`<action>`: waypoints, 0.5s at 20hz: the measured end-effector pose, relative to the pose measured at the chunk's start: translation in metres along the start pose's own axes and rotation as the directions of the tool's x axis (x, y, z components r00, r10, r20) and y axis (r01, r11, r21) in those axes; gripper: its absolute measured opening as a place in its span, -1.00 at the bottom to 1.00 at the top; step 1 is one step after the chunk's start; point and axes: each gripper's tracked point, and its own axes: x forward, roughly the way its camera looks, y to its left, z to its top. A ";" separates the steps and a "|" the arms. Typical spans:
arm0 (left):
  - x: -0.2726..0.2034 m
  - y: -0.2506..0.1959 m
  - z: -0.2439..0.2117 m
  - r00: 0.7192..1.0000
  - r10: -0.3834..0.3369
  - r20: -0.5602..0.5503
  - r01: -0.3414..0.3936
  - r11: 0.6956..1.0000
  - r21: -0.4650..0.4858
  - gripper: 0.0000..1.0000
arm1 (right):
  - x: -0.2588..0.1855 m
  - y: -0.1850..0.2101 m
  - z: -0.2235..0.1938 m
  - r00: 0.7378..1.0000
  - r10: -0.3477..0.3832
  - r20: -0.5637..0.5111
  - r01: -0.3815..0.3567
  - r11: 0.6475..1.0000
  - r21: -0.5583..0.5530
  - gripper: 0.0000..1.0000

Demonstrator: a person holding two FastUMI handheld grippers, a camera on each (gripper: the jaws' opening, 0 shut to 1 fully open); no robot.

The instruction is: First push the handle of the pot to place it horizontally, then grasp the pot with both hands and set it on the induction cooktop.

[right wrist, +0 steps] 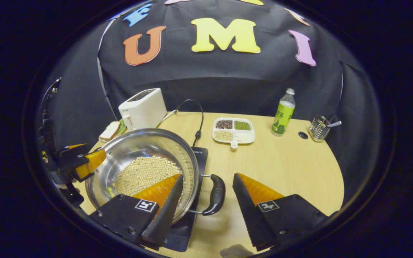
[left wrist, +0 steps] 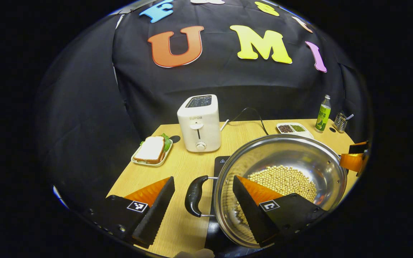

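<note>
while the pot [left wrist: 281, 179] sits on the cooktop [right wrist: 192, 200], both claws [left wrist: 203, 195] [right wrist: 208, 191] gape around its handles.

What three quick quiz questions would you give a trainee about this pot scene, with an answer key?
1. True or false: the pot holds pale beans.
2. Multiple choice: what lies right beside the toaster? A. sandwich B. bottle C. utensil holder
3. Short answer: the left gripper and the right gripper each straddle a pot handle. Are their jaws open or shut?

Key: 1 true; 2 A; 3 open, with a finger on either side of each handle and neither pressing on it.
</note>
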 end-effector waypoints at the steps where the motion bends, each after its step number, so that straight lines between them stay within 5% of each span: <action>1: -0.005 0.001 0.005 1.000 0.007 0.017 -0.007 1.000 0.001 0.94 | -0.003 0.001 -0.001 1.000 0.006 0.003 -0.006 1.000 -0.004 0.75; 10: -0.103 -0.018 0.056 0.986 0.034 0.163 -0.027 0.999 -0.042 0.94 | -0.067 -0.028 0.022 0.995 0.023 0.100 -0.020 1.000 -0.022 0.75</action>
